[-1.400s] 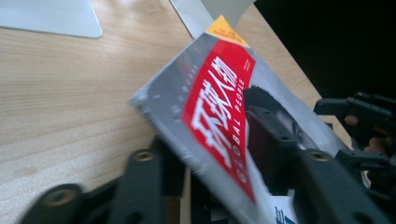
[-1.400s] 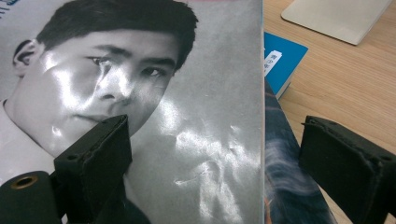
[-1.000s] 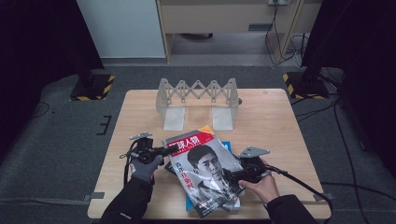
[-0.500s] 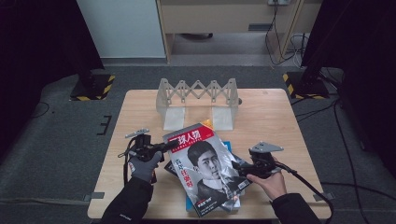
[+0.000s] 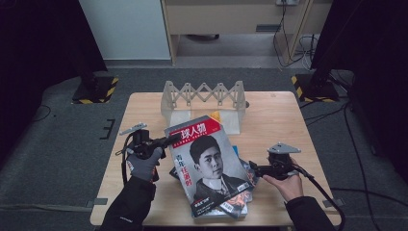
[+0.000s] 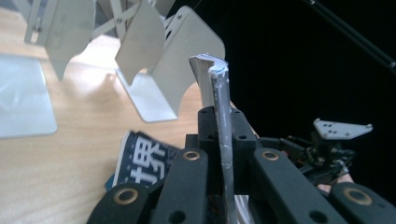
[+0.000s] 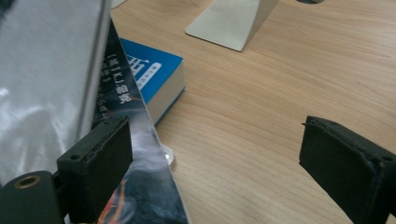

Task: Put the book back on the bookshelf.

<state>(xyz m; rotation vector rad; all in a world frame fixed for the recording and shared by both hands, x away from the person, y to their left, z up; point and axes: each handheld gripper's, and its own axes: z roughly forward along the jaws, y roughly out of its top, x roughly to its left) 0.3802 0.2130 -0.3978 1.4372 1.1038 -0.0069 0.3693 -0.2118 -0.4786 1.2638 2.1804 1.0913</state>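
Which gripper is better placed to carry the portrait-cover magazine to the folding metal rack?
Left. The left gripper is shut on the edge of the portrait-cover magazine, nearest the folding metal rack. The right gripper is open beside the pile, holding nothing.

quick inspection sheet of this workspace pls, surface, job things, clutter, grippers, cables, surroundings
surface: wooden table, bare toward the back right
job's things: magazine raised at its left edge above a pile of books
clutter: folding metal rack at the back
grippers: left gripper shut on the magazine's edge; right gripper open beside the pile
cables: one trails from the right gripper; more on the floor
surroundings: grey floor, dark stands with striped bases
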